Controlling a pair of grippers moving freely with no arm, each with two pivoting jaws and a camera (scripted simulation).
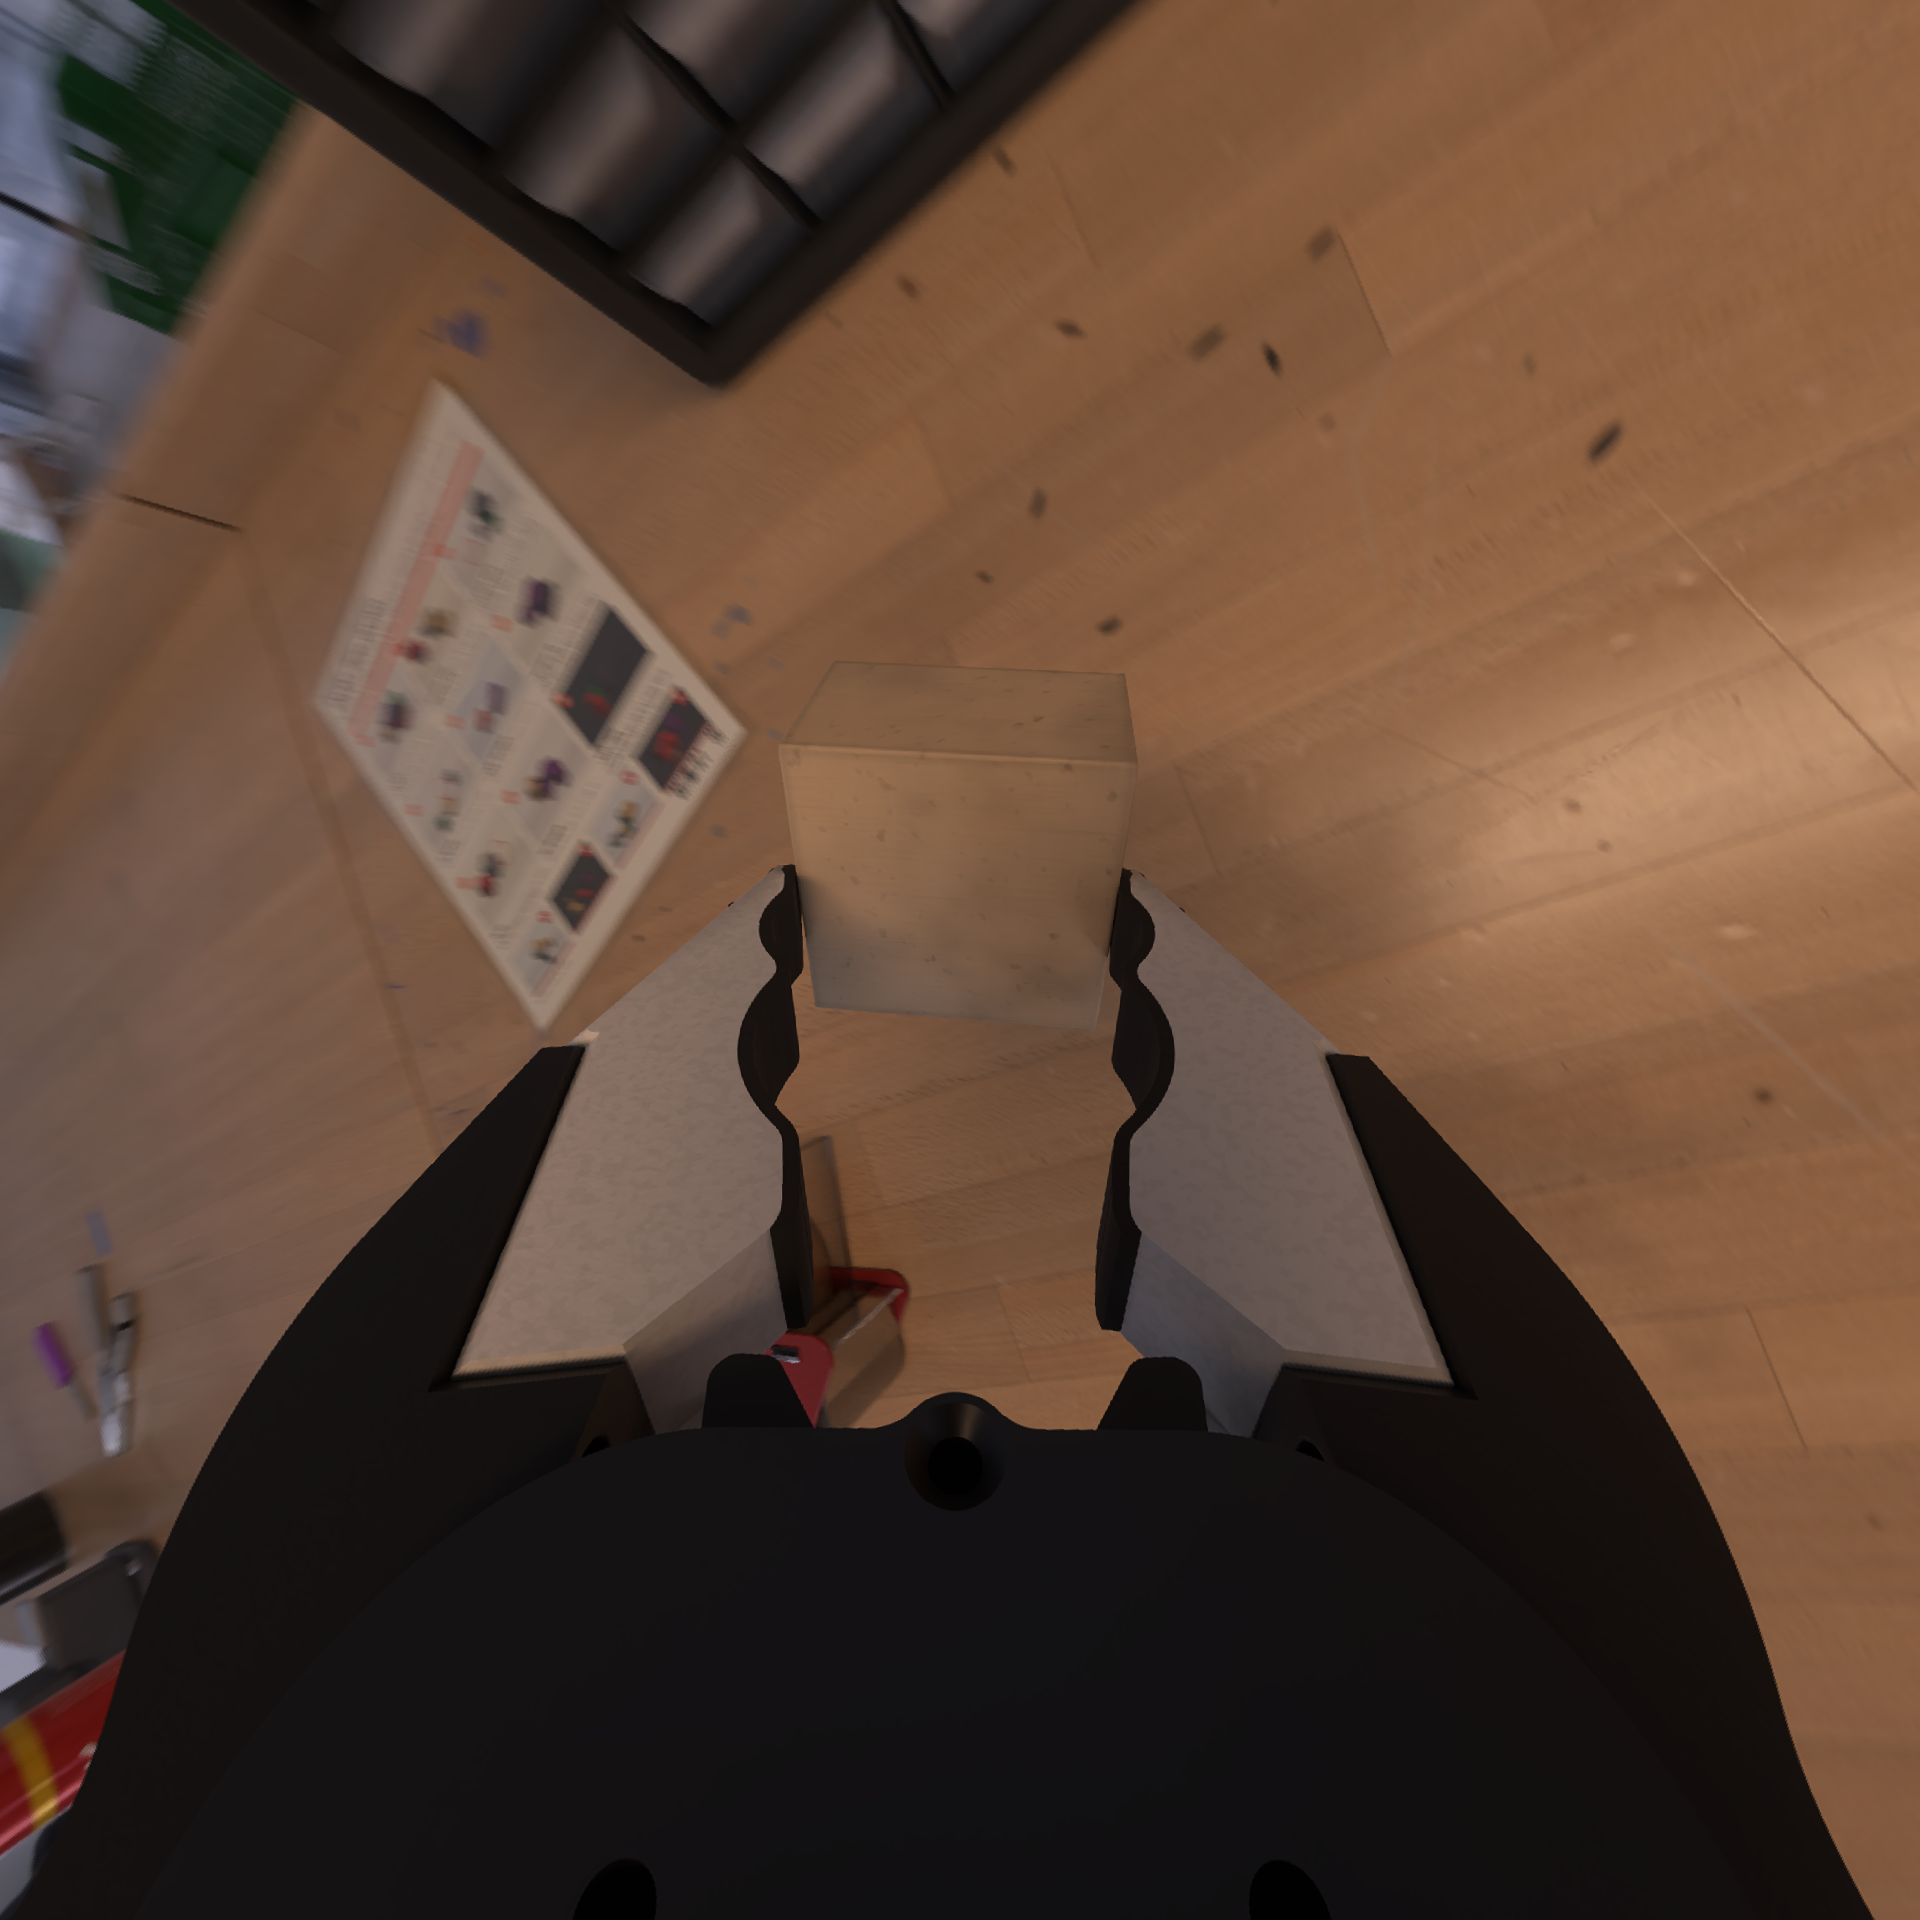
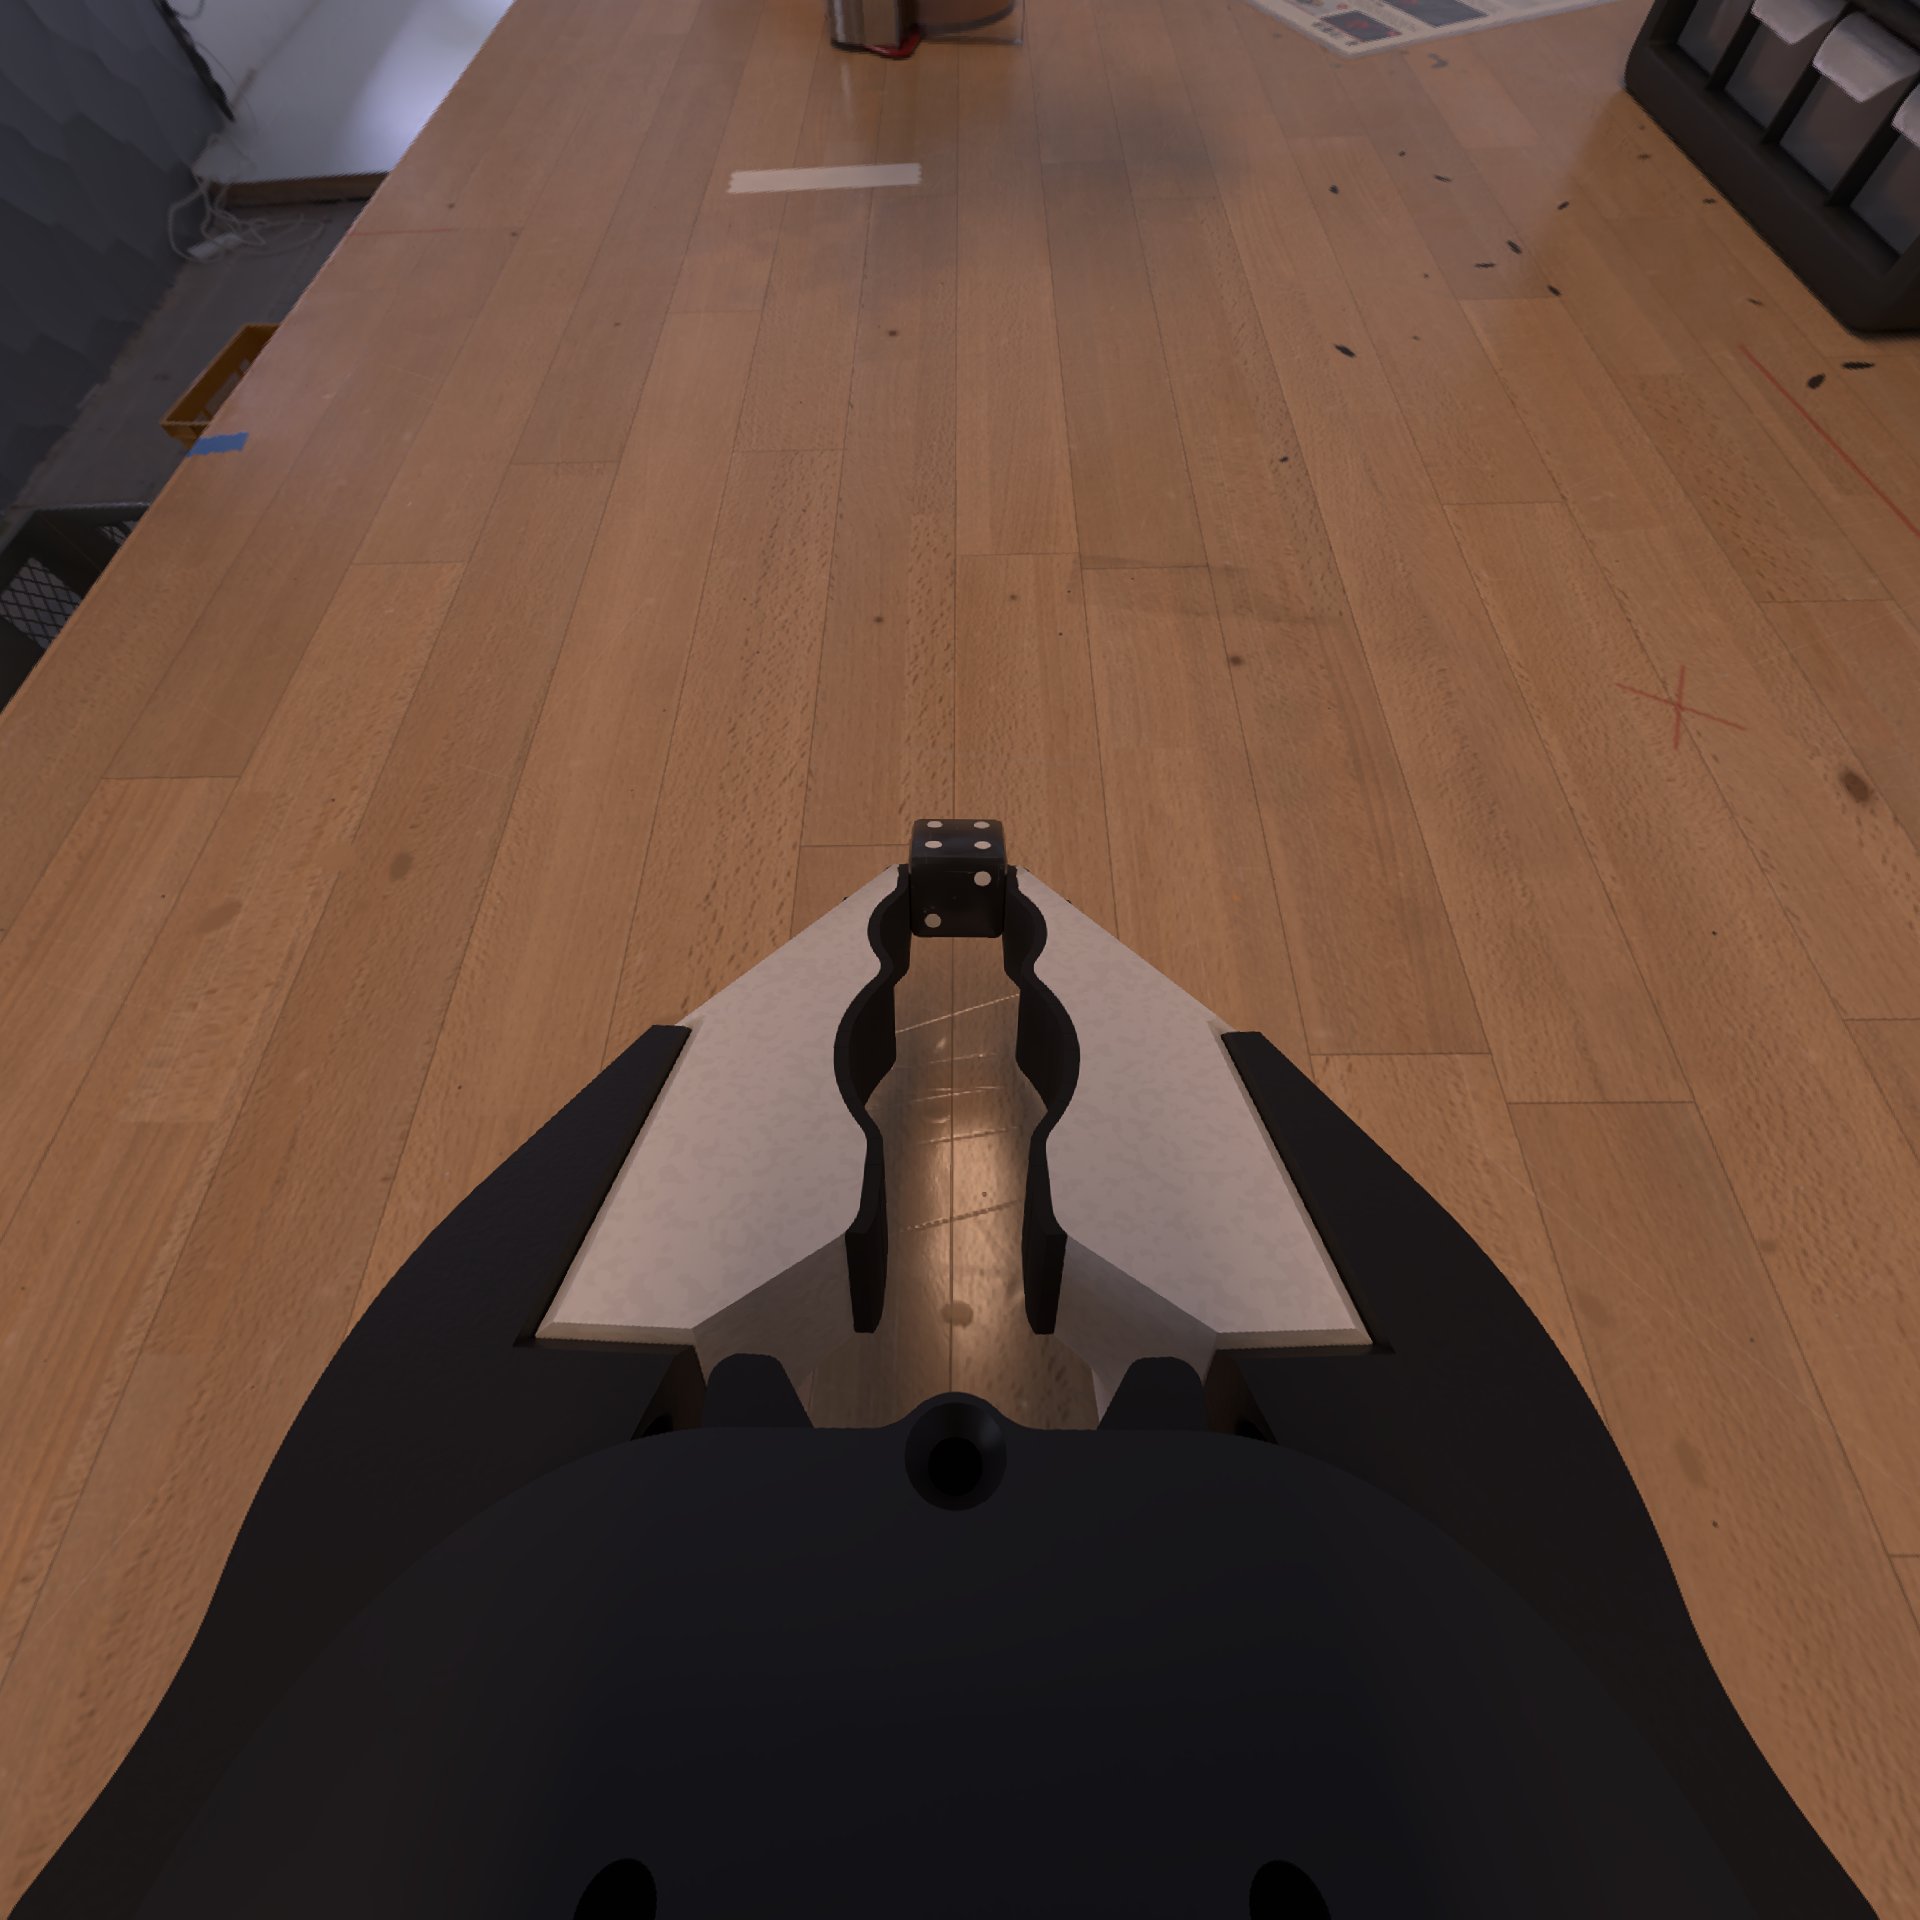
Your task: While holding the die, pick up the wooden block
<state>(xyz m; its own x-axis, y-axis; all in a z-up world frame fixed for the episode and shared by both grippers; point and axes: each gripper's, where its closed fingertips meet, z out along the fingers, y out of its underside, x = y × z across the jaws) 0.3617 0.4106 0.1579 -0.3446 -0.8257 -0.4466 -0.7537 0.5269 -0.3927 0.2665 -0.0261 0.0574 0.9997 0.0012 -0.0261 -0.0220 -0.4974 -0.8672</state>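
In the left wrist view my left gripper [image 1: 954,914] is shut on a pale wooden block [image 1: 956,831], a cube held between the two fingertips above the wooden table [image 1: 1455,727]. The block's far half sticks out past the tips. In the right wrist view my right gripper [image 2: 956,899] is shut on a small black die [image 2: 956,878] with white pips, pinched at the fingertips a little above the table [image 2: 1247,623].
A black tray of dark cylinders [image 1: 665,156] lies beyond the block. A printed sheet [image 1: 520,696] lies to its left. Markers [image 1: 99,1340] and a red-and-metal object [image 1: 852,1320] lie below the left gripper. A black organiser [image 2: 1808,135] stands at the far right.
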